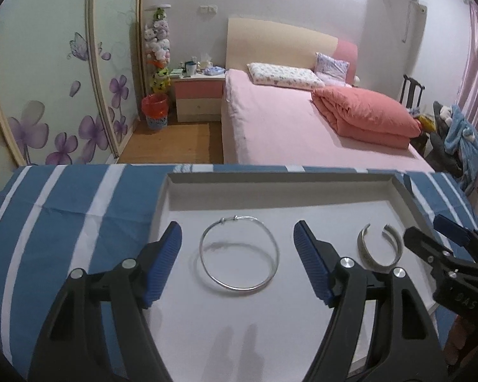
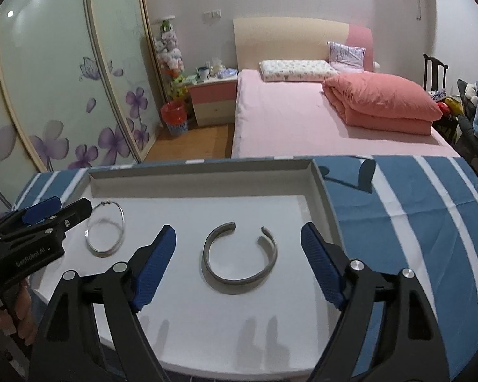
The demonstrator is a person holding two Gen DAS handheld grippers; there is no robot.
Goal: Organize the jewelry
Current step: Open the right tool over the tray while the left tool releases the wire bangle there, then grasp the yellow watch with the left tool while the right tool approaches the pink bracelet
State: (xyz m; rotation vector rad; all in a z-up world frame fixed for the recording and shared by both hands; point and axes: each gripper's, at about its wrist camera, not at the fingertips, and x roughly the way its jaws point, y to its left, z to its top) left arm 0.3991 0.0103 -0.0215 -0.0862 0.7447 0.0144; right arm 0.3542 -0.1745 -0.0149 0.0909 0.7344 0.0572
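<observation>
Left gripper [image 1: 237,262] jaws spread around thin silver wire bangle [image 1: 239,253] — right gripper [image 2: 238,265] jaws spread around flat grey open cuff [image 2: 240,257] — both in shallow white tray [image 2: 200,182], no contact.

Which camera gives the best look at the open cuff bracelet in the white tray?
The right wrist view: the cuff bracelet lies centred ahead of the open right gripper, its gap fully visible. In the left wrist view the bracelet sits far right, smaller, partly hidden behind gripper fingers.

Silver bangle [image 1: 239,254], white tray [image 1: 271,187] (blue-and-white striped cloth [image 1: 63,222]).
</observation>
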